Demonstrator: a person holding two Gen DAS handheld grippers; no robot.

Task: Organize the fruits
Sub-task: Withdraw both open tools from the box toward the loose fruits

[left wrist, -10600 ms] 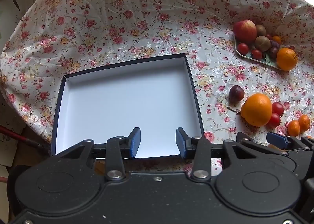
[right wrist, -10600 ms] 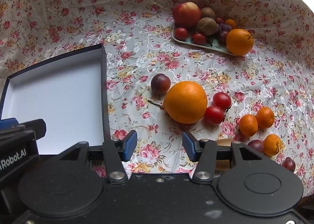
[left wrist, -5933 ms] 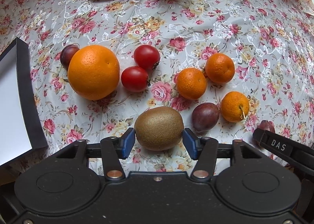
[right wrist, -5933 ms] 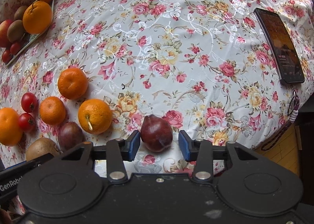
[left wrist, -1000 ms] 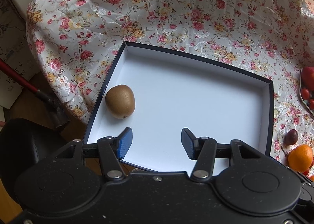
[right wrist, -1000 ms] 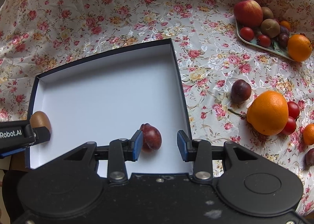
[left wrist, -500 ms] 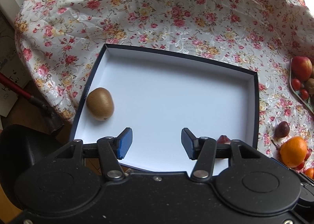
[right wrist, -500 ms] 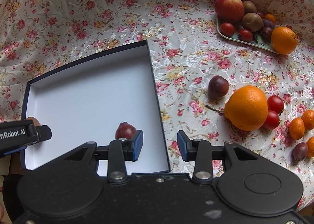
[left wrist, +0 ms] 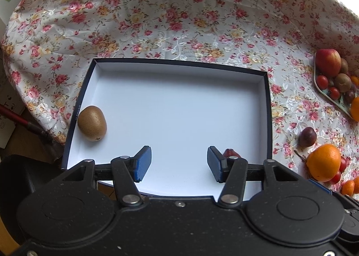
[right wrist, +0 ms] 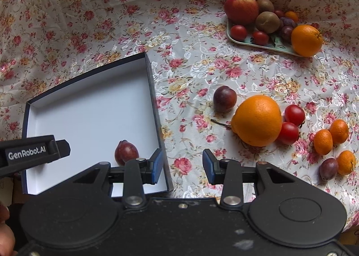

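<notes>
White card is lining the shallow navy-walled box (left wrist: 268,108), where two fruits are lying loose: a fuzzy brown oval kiwi (left wrist: 92,126) touching the left wall near the front-left corner, and a dark red pointed plum (right wrist: 126,152) sitting near the front-right corner. Both tools are hanging empty, the left gripper (left wrist: 177,164) spread wide over the box floor and the right gripper (right wrist: 181,163) spread wide over the box's right wall and the floral tablecloth (right wrist: 184,72). Risk is sitting mostly in that smooth floor (nothing is chocking either fruit), so a nudge to the box wall could be sending them rolling. The large round orange (right wrist: 257,120) is touching two red cherry tomatoes (right wrist: 291,121); reaching for it carelessly is likely to scatter them toward the table's right edge.
</notes>
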